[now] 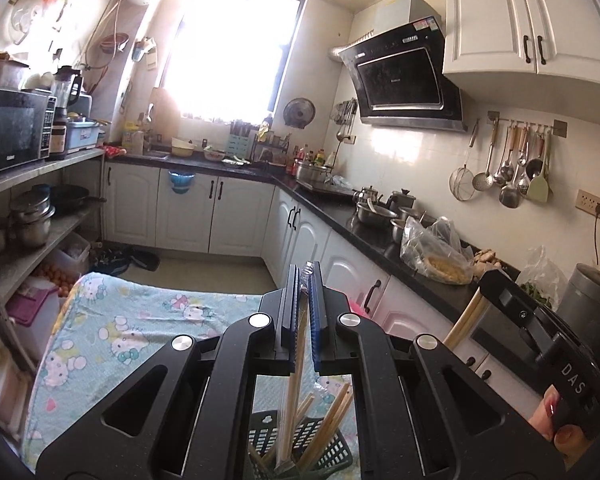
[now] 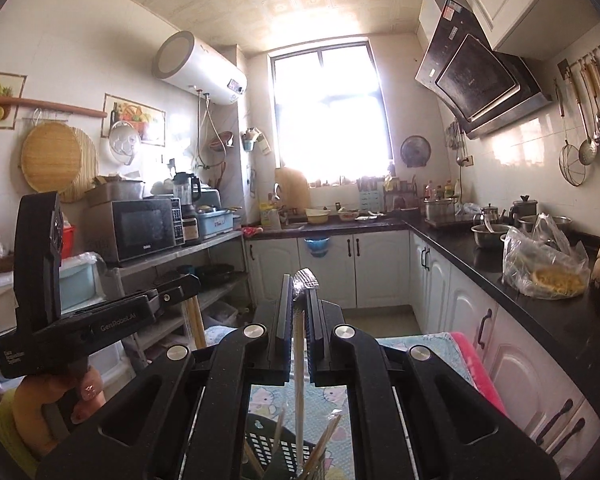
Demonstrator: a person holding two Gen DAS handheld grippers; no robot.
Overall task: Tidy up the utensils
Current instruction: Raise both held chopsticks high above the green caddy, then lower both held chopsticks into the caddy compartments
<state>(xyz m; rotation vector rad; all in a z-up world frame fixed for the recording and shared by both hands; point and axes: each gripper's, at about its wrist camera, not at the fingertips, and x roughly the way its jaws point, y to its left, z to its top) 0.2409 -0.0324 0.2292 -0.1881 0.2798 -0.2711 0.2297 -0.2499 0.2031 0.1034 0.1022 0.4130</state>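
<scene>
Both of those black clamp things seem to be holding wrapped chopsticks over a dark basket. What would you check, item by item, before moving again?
1. Left gripper shut on its wrapped chopsticks: ok, the jaws pinch the clear sleeve.
2. Right gripper shut on its wrapped pair: ok, the crinkled wrapper tip pokes out past the fingertips.
3. Black slotted basket below both grippers: ok, it sits on the cartoon-print cloth.
4. Room in the basket: cannot tell, several loose chopsticks already lean in it.
5. Held pairs hanging clear of the loose chopsticks: cannot tell, their lower ends are cut off by the picture edge.
</scene>
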